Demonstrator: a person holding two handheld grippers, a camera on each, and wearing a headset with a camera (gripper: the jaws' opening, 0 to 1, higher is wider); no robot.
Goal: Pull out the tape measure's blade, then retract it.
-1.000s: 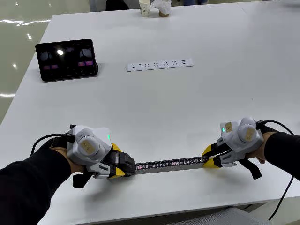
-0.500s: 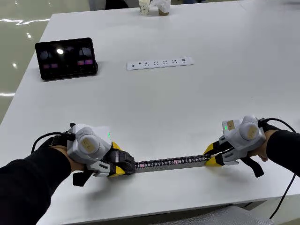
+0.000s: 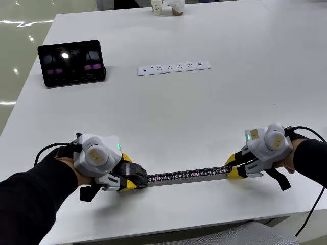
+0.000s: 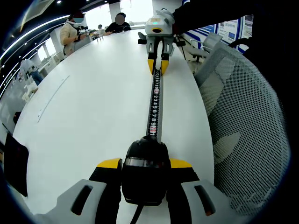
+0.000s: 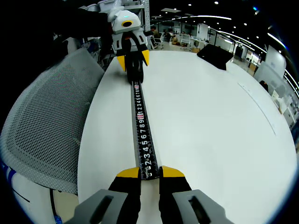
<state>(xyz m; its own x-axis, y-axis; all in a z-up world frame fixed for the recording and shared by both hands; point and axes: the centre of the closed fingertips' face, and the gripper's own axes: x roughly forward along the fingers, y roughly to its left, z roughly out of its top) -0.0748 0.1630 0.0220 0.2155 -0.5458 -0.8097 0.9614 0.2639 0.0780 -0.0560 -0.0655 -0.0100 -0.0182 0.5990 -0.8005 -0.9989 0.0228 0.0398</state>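
Note:
The black tape measure case (image 4: 146,169) sits between the yellow-tipped jaws of my left gripper (image 3: 129,178), which is shut on it near the table's front edge. Its black blade (image 3: 187,174) with white numbers lies drawn out flat along the white table (image 3: 204,117) toward the right. My right gripper (image 3: 234,166) is shut on the blade's end (image 5: 149,172). In the right gripper view the case (image 5: 134,65) and the left gripper (image 5: 132,59) show far along the blade (image 5: 141,133). In the left gripper view the right gripper (image 4: 158,66) holds the far end of the blade (image 4: 154,107).
A dark tablet (image 3: 71,62) stands at the back left and a white power strip (image 3: 173,67) lies mid-table. Paper cups (image 3: 157,7) sit at the far edge. A grey mesh chair (image 4: 243,135) is just off the table's front edge.
My right gripper has moved a little further right with the blade's end, so more blade is drawn out. The left gripper and case stay put.

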